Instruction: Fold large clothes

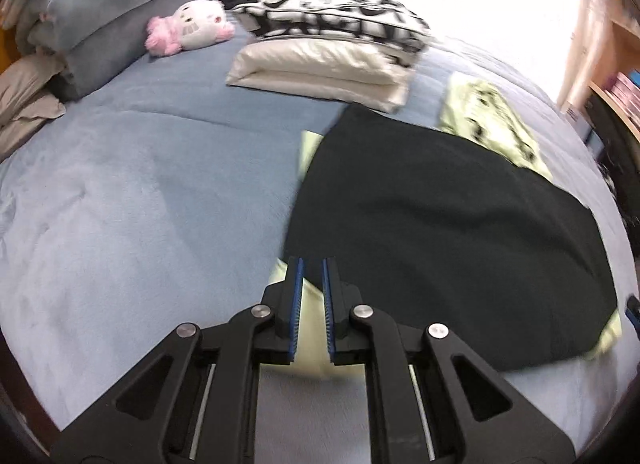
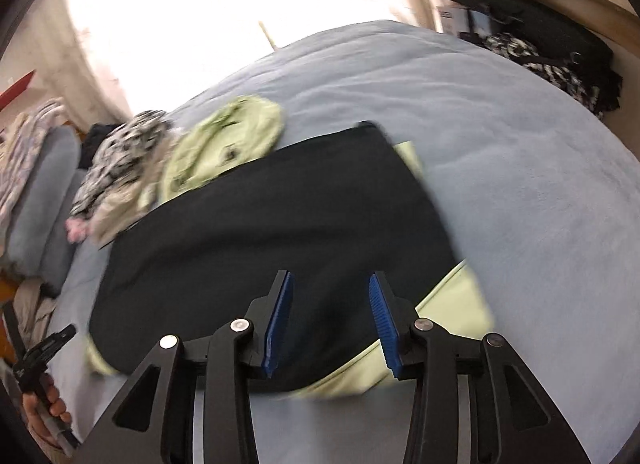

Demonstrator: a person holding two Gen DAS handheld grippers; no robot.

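Observation:
A large black garment (image 1: pixel 440 223) with a pale green underside (image 2: pixel 452 312) lies spread on the blue bed cover (image 1: pixel 140 203). My left gripper (image 1: pixel 312 264) sits at the garment's near left corner. Its jaws stand almost together, with a strip of the pale green cloth (image 1: pixel 312 328) in the slit between the pads. My right gripper (image 2: pixel 331 276) hovers over the garment's (image 2: pixel 280 215) near edge. Its blue pads (image 2: pixel 280 316) stand well apart and touch nothing. In the right wrist view, a hand (image 2: pixel 44 412) holds the left gripper (image 2: pixel 44 348) at the lower left.
A pale green printed cloth (image 1: pixel 492 123) lies just beyond the black garment. Further back are a folded cream quilt (image 1: pixel 320 71) under a black-and-white one, a pink and white plush toy (image 1: pixel 188 25) and grey pillows (image 1: pixel 112 35). A shelf (image 1: pixel 624 95) stands to the right.

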